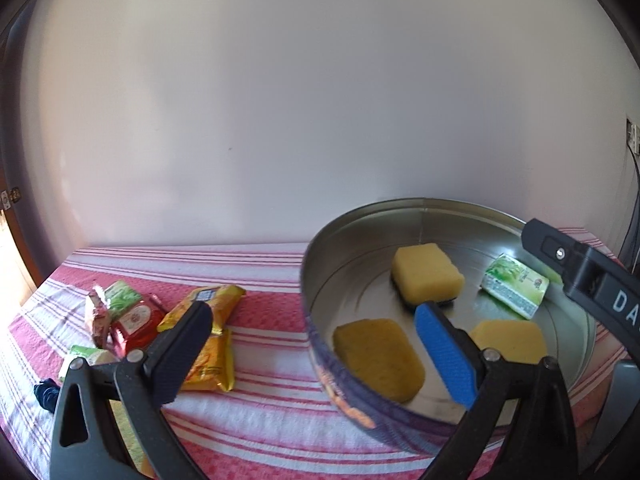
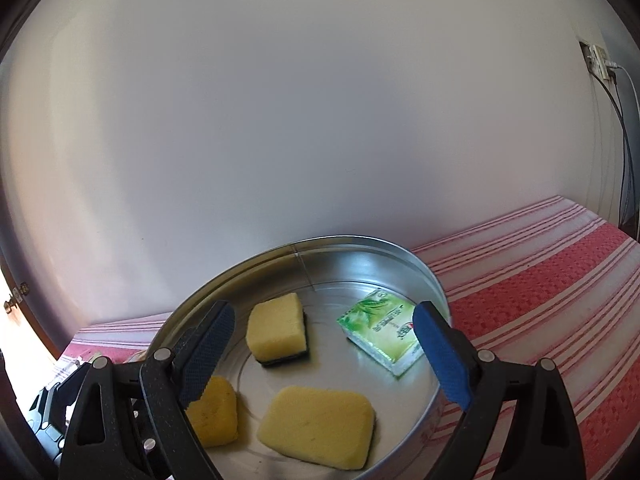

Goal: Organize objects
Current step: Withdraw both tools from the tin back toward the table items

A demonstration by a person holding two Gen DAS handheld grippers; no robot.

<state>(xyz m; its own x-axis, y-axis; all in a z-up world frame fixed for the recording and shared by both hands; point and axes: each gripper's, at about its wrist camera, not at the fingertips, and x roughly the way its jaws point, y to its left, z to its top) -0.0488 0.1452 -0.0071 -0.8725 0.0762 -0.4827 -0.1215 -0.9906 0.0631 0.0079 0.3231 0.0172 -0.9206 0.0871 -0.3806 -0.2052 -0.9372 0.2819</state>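
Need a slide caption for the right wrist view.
Open right gripper above round tin holding three yellow sponges and a green packet.

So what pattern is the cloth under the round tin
Red and white stripes on the cloth, under the round tin; clearest in the right wrist view.

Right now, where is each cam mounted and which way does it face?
Left wrist: on the left gripper, facing forward and down over the tin's left rim and the snack packets on the striped cloth; own open jaws show, plus part of the right gripper.
Right wrist: on the right gripper, looking down into the tin; own open jaws show.
Shared: tin, three sponges, green packet.
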